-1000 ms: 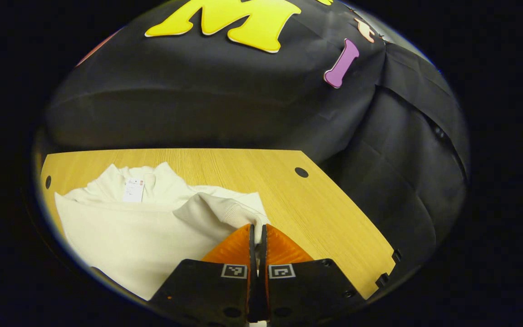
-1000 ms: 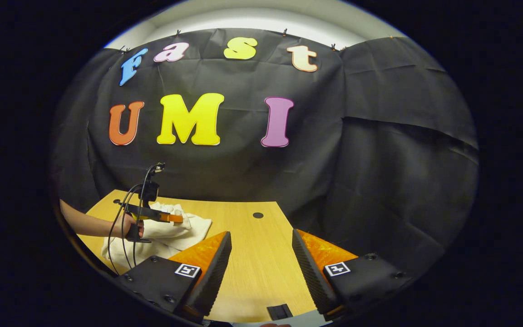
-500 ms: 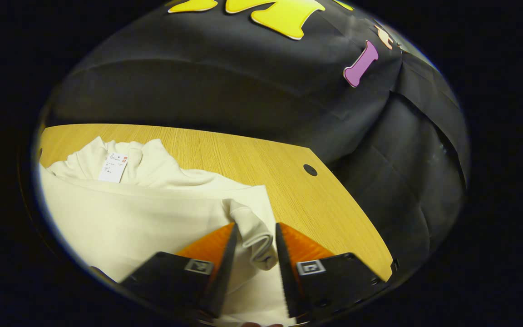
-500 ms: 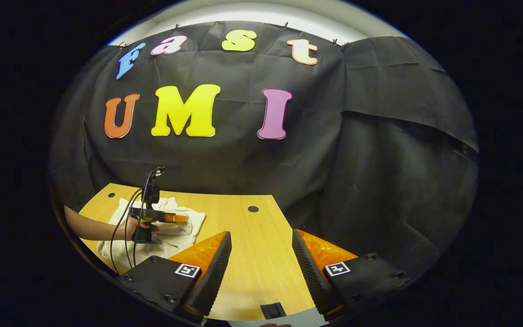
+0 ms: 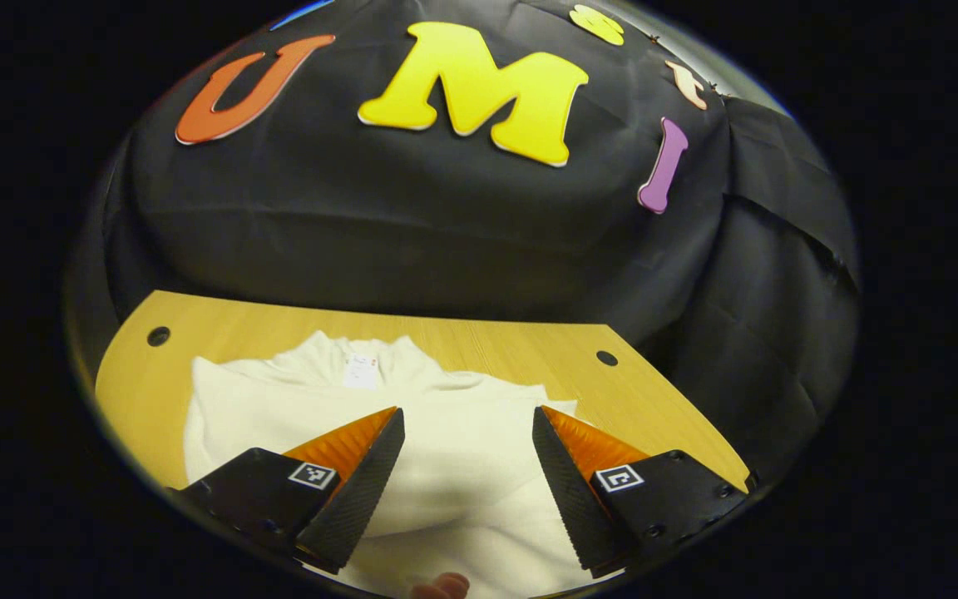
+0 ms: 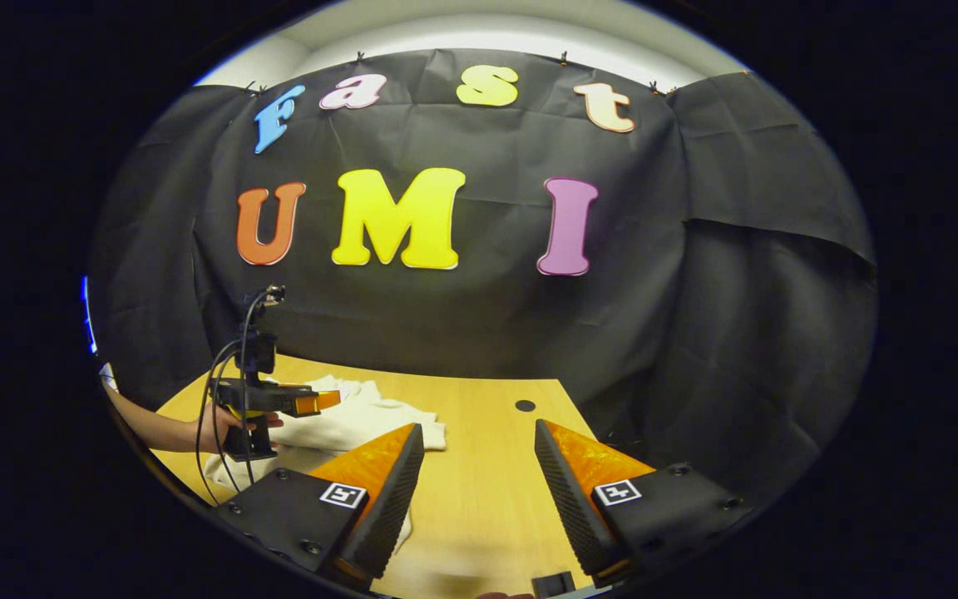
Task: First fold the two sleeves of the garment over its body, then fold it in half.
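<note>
A cream-white garment (image 5: pixel 446 441) lies flat on the wooden table (image 5: pixel 221 333), its collar and white tag (image 5: pixel 360 372) toward the far wall. My left gripper (image 5: pixel 468 433) hovers open above the garment's body, nothing between its fingers. In the right gripper view the garment (image 6: pixel 346 420) lies at the left, and the left gripper (image 6: pixel 317 403), held by a hand (image 6: pixel 221 424), hangs above it. My right gripper (image 6: pixel 479 445) stands open over bare table to the right of the garment.
The table has round cable holes at its far corners (image 5: pixel 158 336) (image 5: pixel 606 358) and a slanted right edge (image 5: pixel 695 441). Black cloth walls close in behind and to the right. A fingertip (image 5: pixel 441 585) shows at the bottom of the left gripper view.
My left gripper, shut on the sleeve cuff a second ago, opened, let the cuff drop onto the body, then lifted and drew back. The right gripper shifted slightly and stayed open.
</note>
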Action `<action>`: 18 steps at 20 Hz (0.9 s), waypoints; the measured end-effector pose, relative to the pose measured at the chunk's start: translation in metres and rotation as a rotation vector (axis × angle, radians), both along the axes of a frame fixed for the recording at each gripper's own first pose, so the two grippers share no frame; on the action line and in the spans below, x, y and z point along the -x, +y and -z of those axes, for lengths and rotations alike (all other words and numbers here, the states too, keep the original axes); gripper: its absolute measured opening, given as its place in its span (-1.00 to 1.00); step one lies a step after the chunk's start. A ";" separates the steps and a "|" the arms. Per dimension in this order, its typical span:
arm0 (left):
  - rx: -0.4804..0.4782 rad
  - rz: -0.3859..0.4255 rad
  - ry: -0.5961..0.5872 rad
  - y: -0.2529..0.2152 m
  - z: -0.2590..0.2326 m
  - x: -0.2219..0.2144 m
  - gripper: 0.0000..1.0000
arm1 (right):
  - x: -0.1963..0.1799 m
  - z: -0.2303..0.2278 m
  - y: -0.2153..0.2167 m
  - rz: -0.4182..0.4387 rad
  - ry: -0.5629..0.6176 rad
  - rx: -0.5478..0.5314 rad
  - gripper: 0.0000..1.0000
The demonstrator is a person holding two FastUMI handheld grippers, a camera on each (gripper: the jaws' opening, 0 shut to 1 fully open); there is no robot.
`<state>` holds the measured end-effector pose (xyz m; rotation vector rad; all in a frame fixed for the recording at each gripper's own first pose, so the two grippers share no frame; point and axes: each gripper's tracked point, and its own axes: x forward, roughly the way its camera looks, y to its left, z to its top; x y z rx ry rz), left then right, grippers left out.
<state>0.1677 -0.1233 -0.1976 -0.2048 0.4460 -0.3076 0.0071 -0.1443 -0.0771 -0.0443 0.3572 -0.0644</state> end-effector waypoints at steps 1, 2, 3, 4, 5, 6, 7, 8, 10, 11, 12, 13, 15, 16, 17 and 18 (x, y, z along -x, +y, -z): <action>-0.020 -0.025 -0.034 0.016 -0.015 0.009 0.94 | -0.002 0.001 0.009 -0.016 -0.007 -0.006 0.68; -0.045 -0.048 -0.065 0.027 -0.031 0.018 0.94 | -0.003 0.003 0.018 -0.028 -0.010 -0.011 0.68; -0.071 -0.071 -0.081 0.038 -0.046 0.024 0.94 | -0.004 0.004 0.027 -0.040 -0.016 -0.020 0.69; -0.094 -0.110 -0.102 0.052 -0.058 0.030 0.94 | -0.005 0.005 0.036 -0.051 -0.019 -0.027 0.69; -0.098 -0.129 -0.127 0.061 -0.070 0.037 0.94 | -0.005 0.008 0.044 -0.062 -0.018 -0.030 0.69; -0.102 -0.140 -0.134 0.070 -0.077 0.048 0.94 | -0.007 0.010 0.052 -0.072 -0.018 -0.028 0.69; -0.106 -0.144 -0.140 0.078 -0.080 0.061 0.94 | -0.007 0.013 0.058 -0.079 -0.014 -0.020 0.69; -0.110 -0.145 -0.130 0.085 -0.080 0.073 0.94 | -0.007 0.017 0.066 -0.093 -0.004 -0.018 0.69; -0.111 -0.162 -0.122 0.102 -0.078 0.094 0.94 | -0.007 0.024 0.078 -0.112 0.016 -0.023 0.69; -0.107 -0.172 -0.110 0.108 -0.075 0.104 0.94 | -0.006 0.028 0.083 -0.120 0.024 -0.025 0.69; -0.107 -0.180 -0.093 0.113 -0.071 0.114 0.94 | -0.006 0.030 0.087 -0.124 0.029 -0.025 0.70; -0.110 -0.186 -0.081 0.116 -0.067 0.123 0.94 | -0.005 0.033 0.091 -0.130 0.032 -0.029 0.67; -0.121 -0.188 -0.070 0.122 -0.063 0.138 0.94 | -0.005 0.039 0.097 -0.137 0.043 -0.032 0.70; -0.128 -0.191 -0.067 0.125 -0.062 0.143 0.94 | -0.005 0.044 0.100 -0.140 0.055 -0.032 0.70; -0.133 -0.195 -0.059 0.129 -0.059 0.147 0.94 | -0.005 0.051 0.102 -0.145 0.072 -0.037 0.70; -0.134 -0.194 -0.047 0.131 -0.056 0.151 0.94 | -0.005 0.058 0.105 -0.150 0.090 -0.044 0.70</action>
